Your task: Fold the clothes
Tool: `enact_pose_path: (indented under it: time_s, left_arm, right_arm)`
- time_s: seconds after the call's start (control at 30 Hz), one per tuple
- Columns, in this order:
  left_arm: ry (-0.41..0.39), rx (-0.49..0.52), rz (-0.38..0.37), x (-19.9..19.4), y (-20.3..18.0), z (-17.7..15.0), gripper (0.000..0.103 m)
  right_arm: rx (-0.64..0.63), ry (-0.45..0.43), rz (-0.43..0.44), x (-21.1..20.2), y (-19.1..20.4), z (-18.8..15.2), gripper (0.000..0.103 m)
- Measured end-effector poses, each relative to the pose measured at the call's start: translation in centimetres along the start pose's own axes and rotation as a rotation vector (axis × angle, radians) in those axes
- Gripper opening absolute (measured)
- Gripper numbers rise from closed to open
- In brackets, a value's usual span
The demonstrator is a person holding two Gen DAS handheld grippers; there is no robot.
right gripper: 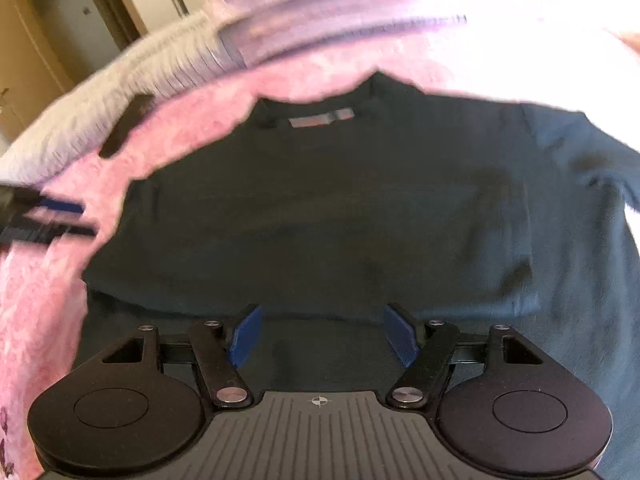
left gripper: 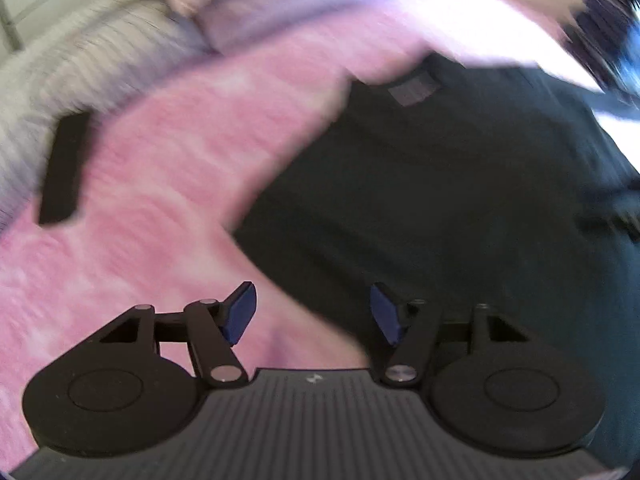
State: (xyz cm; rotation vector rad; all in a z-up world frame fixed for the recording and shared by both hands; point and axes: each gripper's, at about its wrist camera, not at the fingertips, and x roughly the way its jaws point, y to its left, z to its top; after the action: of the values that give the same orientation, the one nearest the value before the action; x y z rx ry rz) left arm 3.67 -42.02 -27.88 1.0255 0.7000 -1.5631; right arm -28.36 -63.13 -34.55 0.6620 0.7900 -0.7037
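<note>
A dark green T-shirt [right gripper: 320,208] lies flat on a pink bedspread [right gripper: 36,300], its collar and label [right gripper: 320,122] at the far side. A fold edge crosses the cloth just ahead of my right gripper [right gripper: 322,334], which hovers open over the shirt's near part with nothing between its blue pads [right gripper: 244,336]. In the left wrist view the same T-shirt [left gripper: 420,200] fills the right half. My left gripper [left gripper: 312,312] stands open above the shirt's left edge, where it meets the pink bedspread [left gripper: 140,208], and holds nothing. Both views are blurred.
A flat black oblong object [left gripper: 64,168] [right gripper: 126,130] lies on the bed left of the shirt. A grey ribbed cover [left gripper: 80,64] and pale pillows lie beyond it. The left gripper [right gripper: 52,216] shows blurred at the right view's left edge. A wooden cupboard [right gripper: 36,40] stands at the back left.
</note>
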Motion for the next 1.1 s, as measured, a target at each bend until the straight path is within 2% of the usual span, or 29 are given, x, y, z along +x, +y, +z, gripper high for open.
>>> enact_pose_path:
  time_s: [0.1, 0.23, 0.37, 0.53, 0.73, 0.93, 1.03, 1.1]
  left_arm:
    - [0.053, 0.020, 0.032, 1.4, -1.0, -2.2, 0.059]
    - [0.059, 0.002, 0.069, -0.6, -0.9, -1.7, 0.057]
    - [0.052, 0.000, 0.091, -3.2, -1.5, -0.7, 0.057]
    - [0.042, 0.021, 0.097, -5.3, -4.5, 1.8, 0.060]
    - [0.054, 0.067, 0.097, -4.7, -11.3, 6.3, 0.062]
    - [0.117, 0.110, 0.077, -0.7, -20.3, 11.7, 0.063]
    - [0.133, 0.162, 0.044, 1.1, -24.7, 14.6, 0.063]
    - [0.129, 0.198, 0.033, 1.9, -26.7, 16.4, 0.063]
  right_arm:
    - [0.050, 0.021, -0.012, -0.1, -0.7, 0.0, 0.071]
    - [0.117, -0.019, -0.055, -3.7, -2.1, 0.2, 0.071]
    - [0.253, -0.059, -0.159, -8.1, -6.1, 0.0, 0.071]
    - [0.462, -0.154, -0.302, -13.8, -14.7, 0.4, 0.071]
    - [0.730, -0.277, -0.381, -18.7, -28.1, 0.3, 0.071]
    - [0.841, -0.320, -0.386, -19.3, -40.8, -0.4, 0.071]
    - [0.928, -0.330, -0.382, -19.3, -45.6, -1.6, 0.071]
    - [0.975, -0.357, -0.356, -19.3, -47.4, -2.5, 0.071]
